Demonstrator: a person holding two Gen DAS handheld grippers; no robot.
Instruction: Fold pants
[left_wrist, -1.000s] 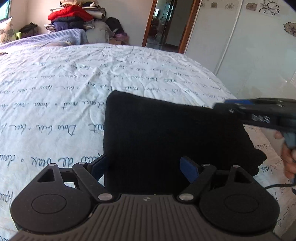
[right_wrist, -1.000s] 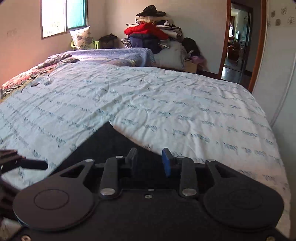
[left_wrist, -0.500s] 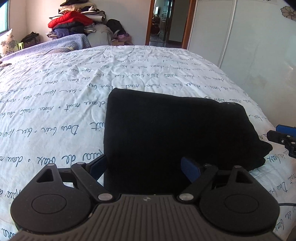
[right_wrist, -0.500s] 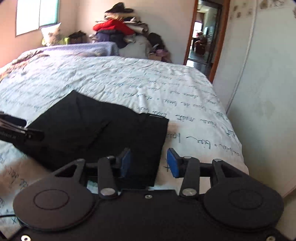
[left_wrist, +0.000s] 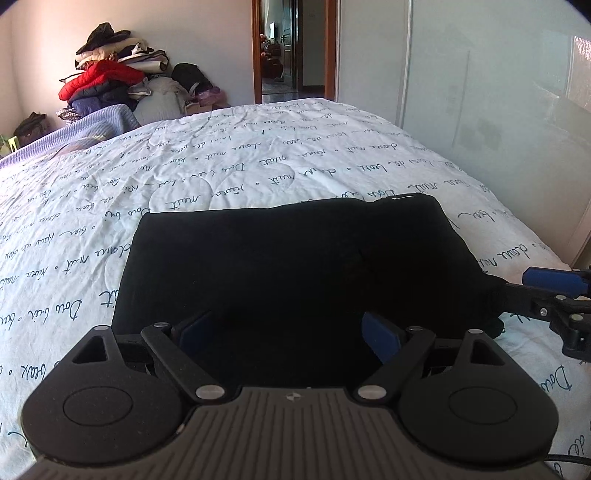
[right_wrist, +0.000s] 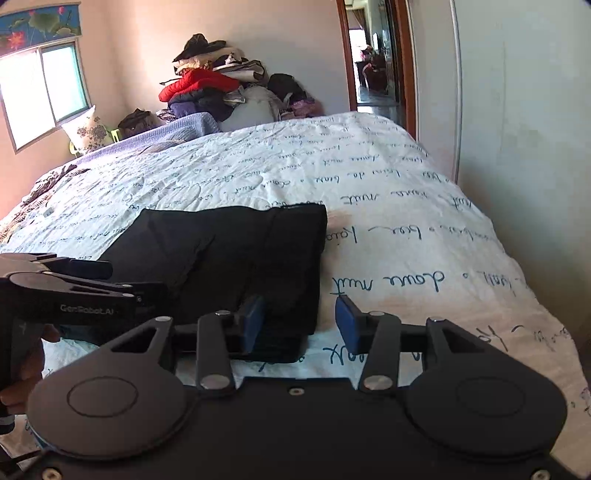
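Note:
Black pants (left_wrist: 295, 266) lie folded into a flat rectangle on the white script-printed bedspread (left_wrist: 258, 166). My left gripper (left_wrist: 288, 332) hovers open over their near edge, its blue pads wide apart with only dark cloth below. The right gripper (left_wrist: 554, 291) shows at that view's right edge, beside the pants' right side. In the right wrist view the pants (right_wrist: 229, 251) sit left of centre. My right gripper (right_wrist: 300, 323) is open at their near right corner, which lies between the pads by the left one, unpressed. The left gripper (right_wrist: 74, 280) reaches in from the left.
A pile of clothes (right_wrist: 207, 85) with a red jacket stands against the far wall beside a doorway (right_wrist: 373, 62). A pale wardrobe door (right_wrist: 517, 110) runs close along the bed's right edge. A purple blanket (left_wrist: 74, 129) and a pillow (right_wrist: 86, 129) lie far left.
The right gripper has swung from above the pants to their right edge and its jaws have widened. The left gripper has shifted sideways and rolled, still open over the near edge.

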